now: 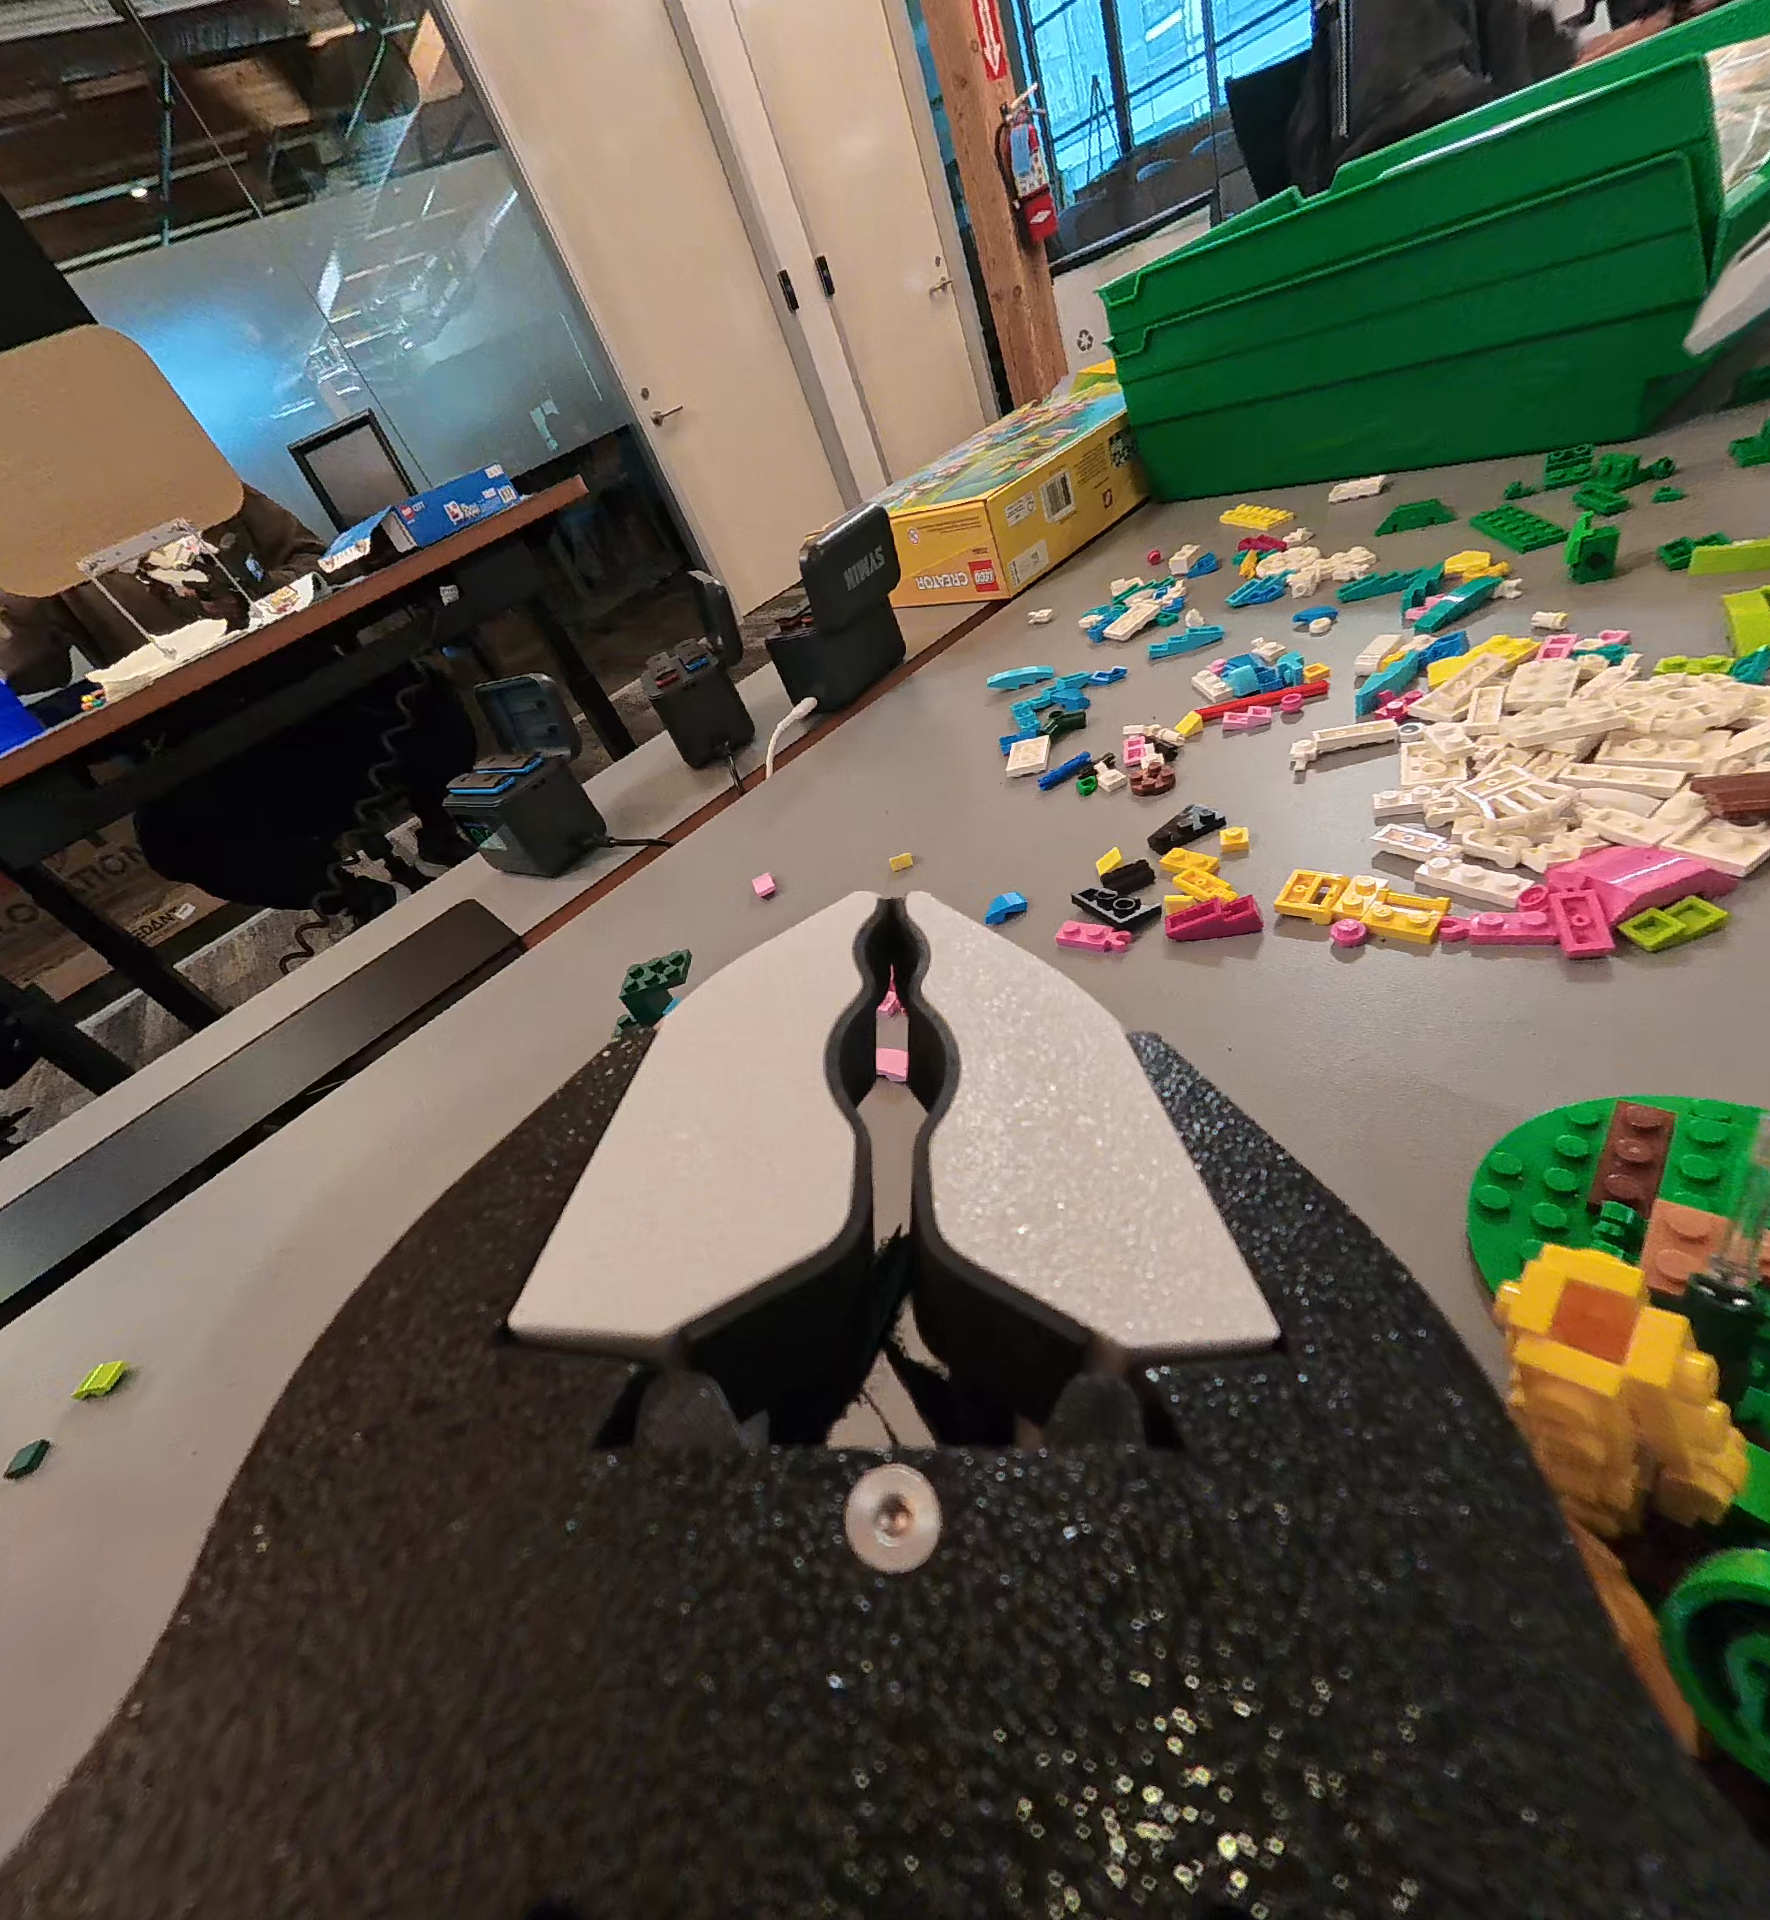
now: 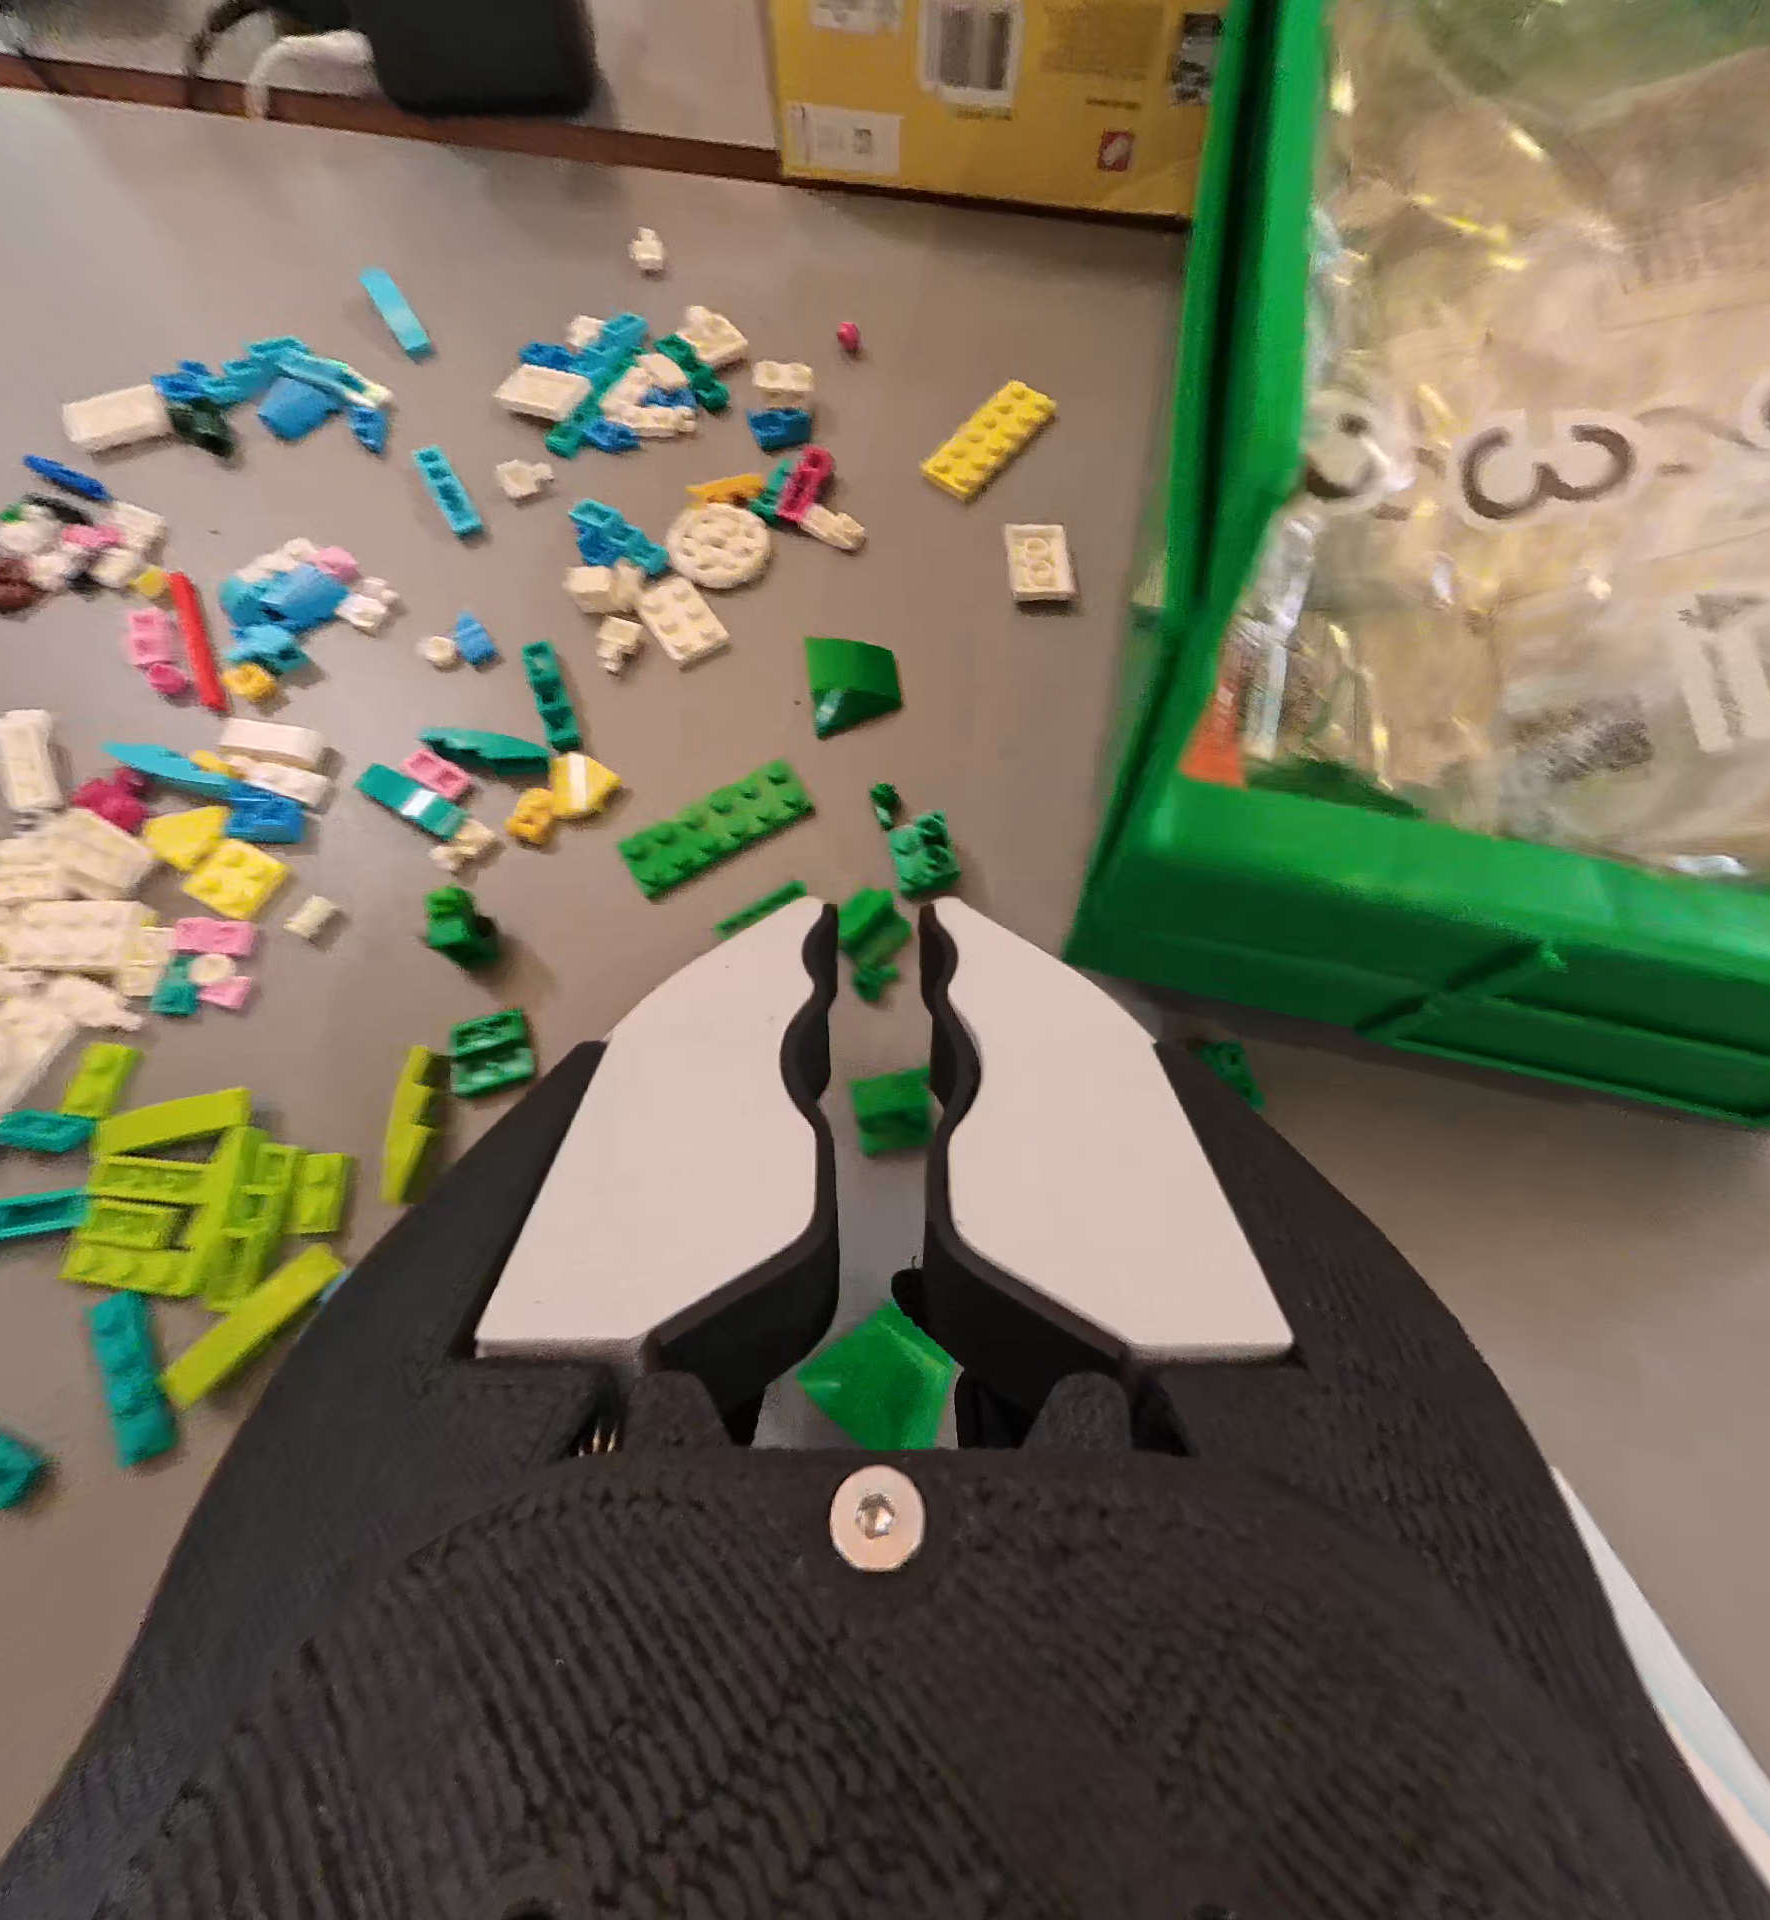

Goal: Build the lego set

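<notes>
While your left gripper was clenched empty over pink bits, your right gripper stood released around a small green brick at 12 o'clock: light, stiff, slick; take its flat sides.

Left gripper, jaws together above grey table

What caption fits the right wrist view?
Right gripper, jaws apart, over small green bricks on the grey table beside a green bin.
</notes>
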